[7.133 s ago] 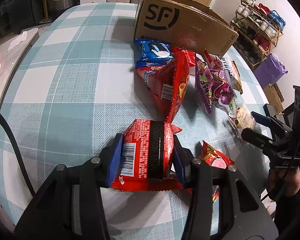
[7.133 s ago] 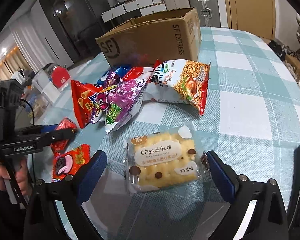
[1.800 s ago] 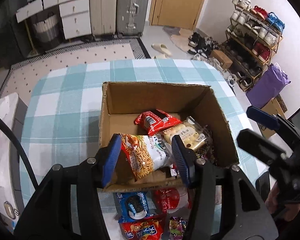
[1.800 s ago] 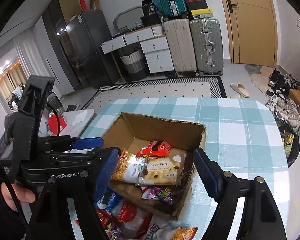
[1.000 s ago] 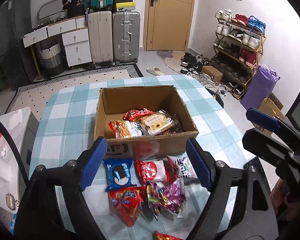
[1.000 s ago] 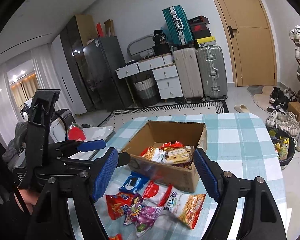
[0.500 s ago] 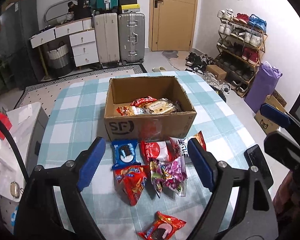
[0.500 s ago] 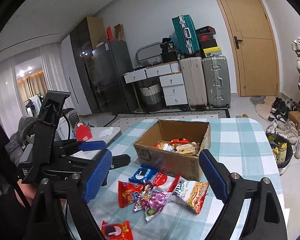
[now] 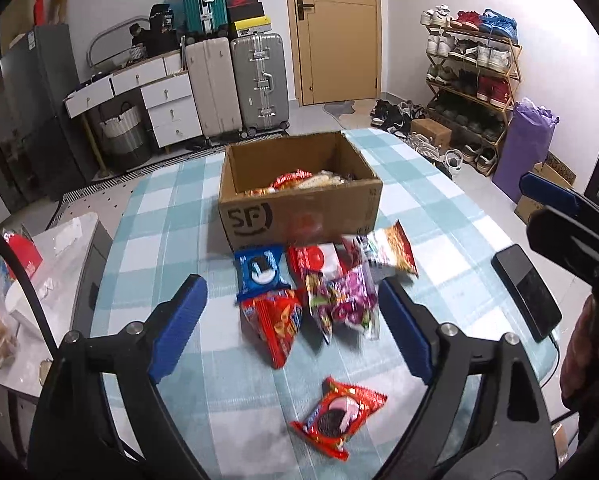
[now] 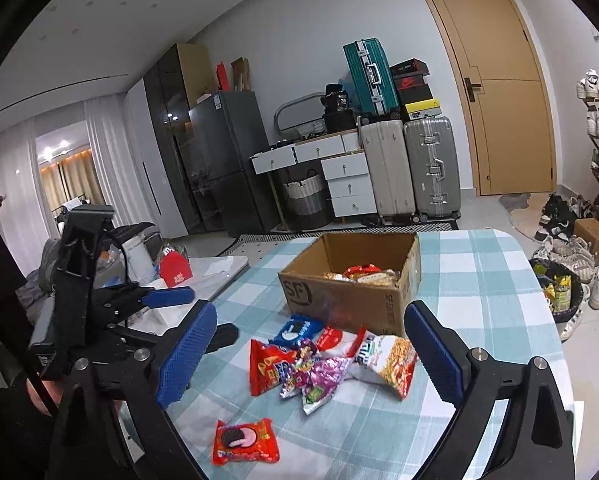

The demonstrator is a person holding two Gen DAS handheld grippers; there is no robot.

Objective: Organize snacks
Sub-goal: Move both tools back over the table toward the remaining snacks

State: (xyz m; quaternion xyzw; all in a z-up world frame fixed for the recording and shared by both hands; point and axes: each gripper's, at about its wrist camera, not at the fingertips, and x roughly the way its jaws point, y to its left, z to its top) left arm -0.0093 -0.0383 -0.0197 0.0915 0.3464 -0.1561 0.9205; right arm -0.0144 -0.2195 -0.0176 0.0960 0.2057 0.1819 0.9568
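Observation:
An open cardboard box (image 9: 299,216) with several snack packs inside stands on the checked table (image 9: 159,220). In front of it lie a blue cookie pack (image 9: 259,270), a red-and-white pack (image 9: 315,260), a noodle snack bag (image 9: 387,250), a purple bag (image 9: 345,304) and a red chip bag (image 9: 277,320). A red cookie pack (image 9: 337,416) lies nearest. My left gripper (image 9: 293,324) is open and empty, held above the table. My right gripper (image 10: 311,354) is open and empty too. The box (image 10: 351,284) and the red cookie pack (image 10: 245,442) also show in the right wrist view.
A black phone (image 9: 525,292) lies at the table's right edge. A white side table (image 9: 47,264) with clutter stands to the left. Suitcases (image 9: 235,84), drawers and a shoe rack (image 9: 471,88) are behind the table. A bin (image 10: 559,288) sits on the floor.
Both grippers have drawn back and away from the box. More of the table and the near red cookie pack have come into view.

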